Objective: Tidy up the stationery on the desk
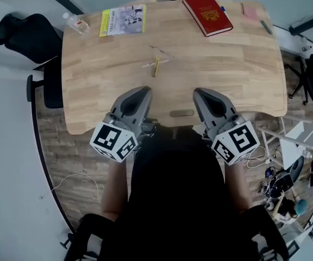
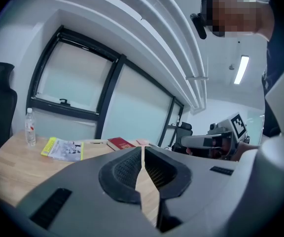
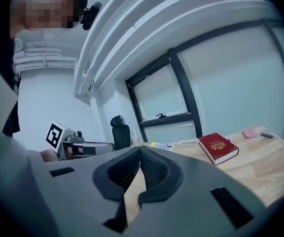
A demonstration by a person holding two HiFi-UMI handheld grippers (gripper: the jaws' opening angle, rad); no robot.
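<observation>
On the wooden desk (image 1: pixel 227 75) lie a red book (image 1: pixel 207 13) at the back, a yellow-edged booklet (image 1: pixel 123 20) at the back left, a pink note pad (image 1: pixel 250 11) and a dark pen (image 1: pixel 267 26) at the back right, and a thin pencil (image 1: pixel 156 67) in the middle. My left gripper (image 1: pixel 144 91) and right gripper (image 1: pixel 198 93) hover side by side over the desk's near edge, both shut and empty. The red book (image 3: pixel 218 147) shows in the right gripper view, the booklet (image 2: pixel 62 148) in the left gripper view.
A clear water bottle (image 1: pixel 76 22) stands at the desk's back left corner. A black office chair (image 1: pixel 29 34) sits to the left. Cables and clutter (image 1: pixel 281 173) lie on the floor at the right. A white rack (image 1: pixel 300 135) stands beside the desk.
</observation>
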